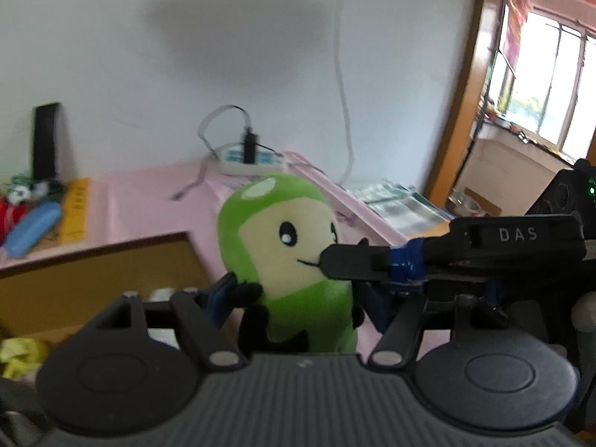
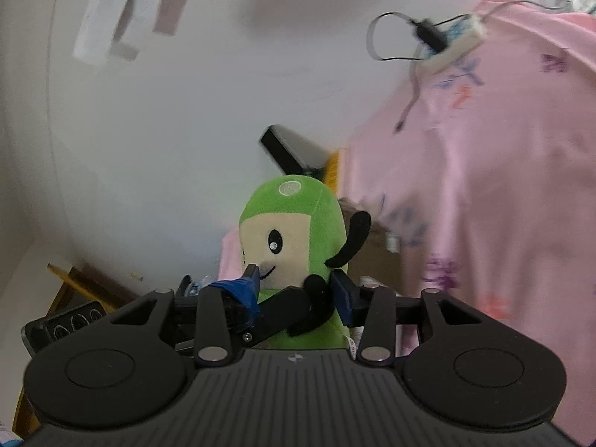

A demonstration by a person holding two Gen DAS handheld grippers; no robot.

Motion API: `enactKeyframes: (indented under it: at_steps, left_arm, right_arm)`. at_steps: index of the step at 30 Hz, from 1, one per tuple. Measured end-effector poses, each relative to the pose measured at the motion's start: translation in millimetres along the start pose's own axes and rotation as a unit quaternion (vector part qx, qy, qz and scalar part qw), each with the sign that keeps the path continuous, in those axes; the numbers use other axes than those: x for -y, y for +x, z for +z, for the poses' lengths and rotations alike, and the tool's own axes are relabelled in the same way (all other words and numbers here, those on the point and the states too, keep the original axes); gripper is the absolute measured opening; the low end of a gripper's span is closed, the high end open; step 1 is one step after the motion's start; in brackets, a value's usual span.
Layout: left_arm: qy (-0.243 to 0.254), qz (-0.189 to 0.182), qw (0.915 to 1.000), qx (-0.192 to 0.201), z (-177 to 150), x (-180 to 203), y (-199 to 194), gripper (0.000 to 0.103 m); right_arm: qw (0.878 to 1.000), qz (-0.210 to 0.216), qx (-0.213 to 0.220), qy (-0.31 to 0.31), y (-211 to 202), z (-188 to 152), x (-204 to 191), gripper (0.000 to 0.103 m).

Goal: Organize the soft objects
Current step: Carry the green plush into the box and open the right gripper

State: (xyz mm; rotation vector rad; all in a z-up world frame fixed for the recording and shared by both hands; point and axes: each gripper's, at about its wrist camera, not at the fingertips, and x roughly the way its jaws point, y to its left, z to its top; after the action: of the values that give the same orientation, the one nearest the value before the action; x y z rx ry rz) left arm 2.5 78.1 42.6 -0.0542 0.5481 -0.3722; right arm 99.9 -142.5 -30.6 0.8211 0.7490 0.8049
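Left gripper [image 1: 294,294] is clamped on the green plush toy [image 1: 294,260] around its lower body, blue-taped fingers [image 1: 219,294] pressing both flanks; the toy sits upright between them, face toward the camera, lifted clear of the pink cloth [image 1: 156,193].

Right gripper [image 2: 298,287] is also at the toy [image 2: 294,231]: the two blue pads flank the toy's lower body and black arm, jaws near their widest, and its own view doesn't settle whether they pinch or only touch. In the left wrist view its finger [image 1: 357,260] comes in from the right and its tip lies across the toy's mouth. So both tools crowd the same toy, and the left gripper's finger [image 2: 242,290] crosses in front in the right wrist view.

Behind the toy:
- wooden-rimmed box [image 1: 111,272] at left, just beyond the left fingers
- blue case [image 1: 33,231] and small items far left on the surface
- black upright box [image 1: 46,141] against the wall
- white power strip [image 1: 253,162] with plug and cables at the wall
- stack of papers [image 1: 398,201] to the right, then a door frame [image 1: 465,93] and window [image 1: 544,85].
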Motion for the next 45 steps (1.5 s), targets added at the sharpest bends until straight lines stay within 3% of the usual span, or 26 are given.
enactKeyframes:
  at_steps: [6,12,16,26,30,38,40,41,45]
  left_arm:
    - [-0.042,0.023,0.9989,0.002,-9,-53,-23,0.067]
    - [-0.095,0.025,0.9948,-0.027,-29,-95,-20,0.069]
    - [-0.134,0.013,0.9893,-0.055,-42,-117,-8,0.087]
    - [-0.115,0.018,0.9907,-0.07,-51,-116,-12,0.093]
    - [-0.099,0.057,0.9903,-0.079,-47,-116,-16,0.093]
    - [-0.096,0.137,0.9801,-0.108,-32,-123,-21,0.093]
    - [-0.085,0.164,0.9766,-0.11,-29,-120,-24,0.093]
    - [-0.079,0.179,0.9742,-0.112,-28,-119,-25,0.101]
    - [-0.067,0.216,0.9667,-0.119,-23,-114,-33,0.102]
  right_arm:
    - [0.999,0.009,-0.016,-0.03,48,-15,-32,0.028]
    - [0.998,-0.021,-0.038,-0.044,87,-33,-43,0.028]
    - [0.995,-0.064,-0.042,-0.057,104,-42,-43,0.028]
    - [0.988,-0.114,-0.037,-0.095,111,-58,-51,0.027]
    - [0.988,-0.125,-0.035,-0.09,108,-58,-50,0.026]
    - [0.981,-0.16,-0.022,-0.109,99,-58,-60,0.027]
    - [0.978,-0.17,-0.019,-0.121,97,-59,-65,0.027]
    - [0.976,-0.176,-0.017,-0.129,97,-59,-67,0.027]
    - [0.962,-0.213,-0.01,-0.173,97,-64,-83,0.027]
